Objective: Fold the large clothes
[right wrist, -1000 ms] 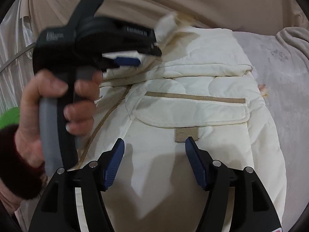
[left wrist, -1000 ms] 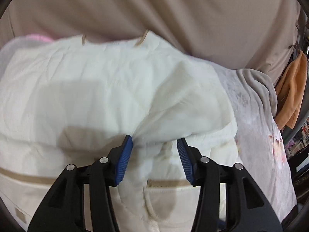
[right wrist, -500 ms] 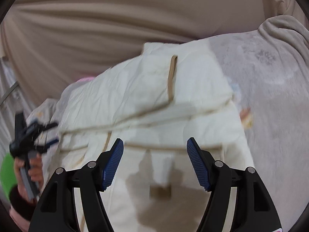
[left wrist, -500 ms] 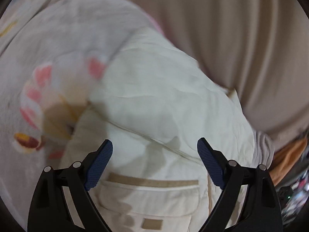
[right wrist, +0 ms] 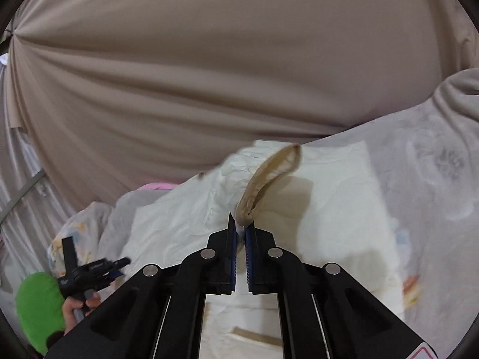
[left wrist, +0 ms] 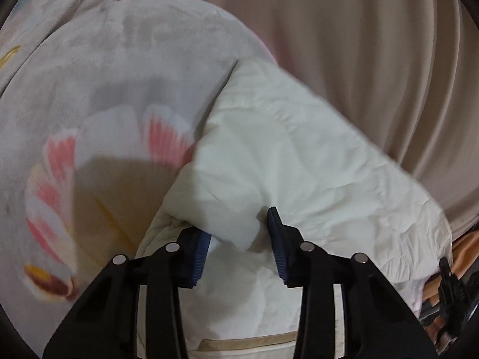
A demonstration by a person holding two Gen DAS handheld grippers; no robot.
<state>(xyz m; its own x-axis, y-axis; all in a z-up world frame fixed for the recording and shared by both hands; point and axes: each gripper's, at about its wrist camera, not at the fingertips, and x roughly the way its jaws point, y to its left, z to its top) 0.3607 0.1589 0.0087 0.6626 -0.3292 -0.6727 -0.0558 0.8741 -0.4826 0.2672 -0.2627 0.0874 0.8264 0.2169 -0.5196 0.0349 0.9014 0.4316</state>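
The cream padded jacket (left wrist: 299,161) lies on the grey flowered blanket (left wrist: 113,77), partly folded (its pocket trim shows at 6 o'clock). The left gripper (left wrist: 236,248) has just been closing, and a puffy fold sits between its pads. The right gripper (right wrist: 241,233) has just clenched on the tan-edged cuff (right wrist: 269,179), lifted toward 12 o'clock. I judge the folding about halfway; this sleeve must still be laid over.

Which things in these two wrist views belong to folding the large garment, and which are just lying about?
Part of the job:
cream padded jacket
left gripper, closing on a fold of it
right gripper, pinching its tan-trimmed edge

Just lying about:
flowered grey blanket
beige curtain
orange cloth
pink cloth
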